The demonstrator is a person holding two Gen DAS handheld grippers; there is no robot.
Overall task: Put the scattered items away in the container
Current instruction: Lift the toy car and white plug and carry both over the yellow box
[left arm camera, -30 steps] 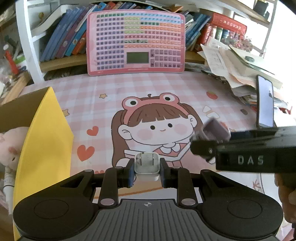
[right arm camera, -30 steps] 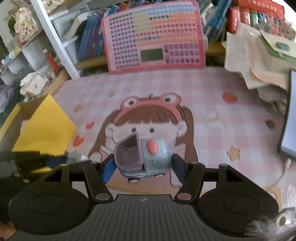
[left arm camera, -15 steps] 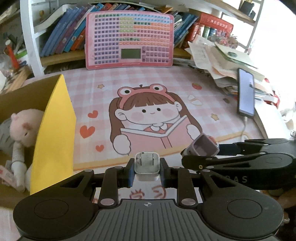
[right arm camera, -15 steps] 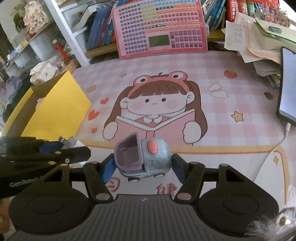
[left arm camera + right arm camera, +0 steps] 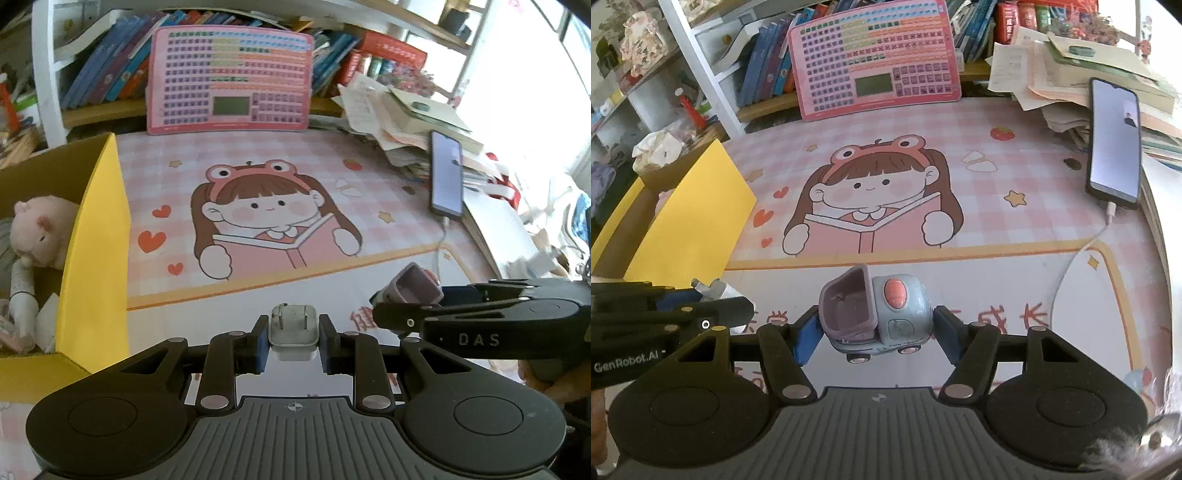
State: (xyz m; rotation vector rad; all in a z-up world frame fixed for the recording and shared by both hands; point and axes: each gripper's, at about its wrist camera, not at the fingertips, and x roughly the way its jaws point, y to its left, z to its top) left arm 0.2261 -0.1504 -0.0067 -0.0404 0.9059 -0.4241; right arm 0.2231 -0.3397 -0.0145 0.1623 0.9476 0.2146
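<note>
My left gripper [image 5: 293, 341] is shut on a white wall-plug charger [image 5: 293, 330], prongs up, above the mat's front edge. My right gripper [image 5: 873, 325] is shut on a grey toy truck [image 5: 886, 314] with a mauve bucket and a pink button. The truck's bucket [image 5: 417, 286] also shows in the left wrist view at the right gripper's tip. The yellow cardboard box [image 5: 96, 258] stands at the left, open, with a pink plush pig [image 5: 40, 229] inside. In the right wrist view the box [image 5: 690, 218] is at the left, and the left gripper [image 5: 713, 295] sits below it.
A pink cartoon-girl desk mat [image 5: 266, 218] covers the table. A pink button-board toy [image 5: 229, 79] leans on the bookshelf at the back. A phone [image 5: 447, 173] on a white cable lies at the right beside a heap of papers and books [image 5: 399, 110].
Both grippers have pulled back toward the mat's front edge and risen, each still holding its item. More of the box's inside and the plush pig shows now.
</note>
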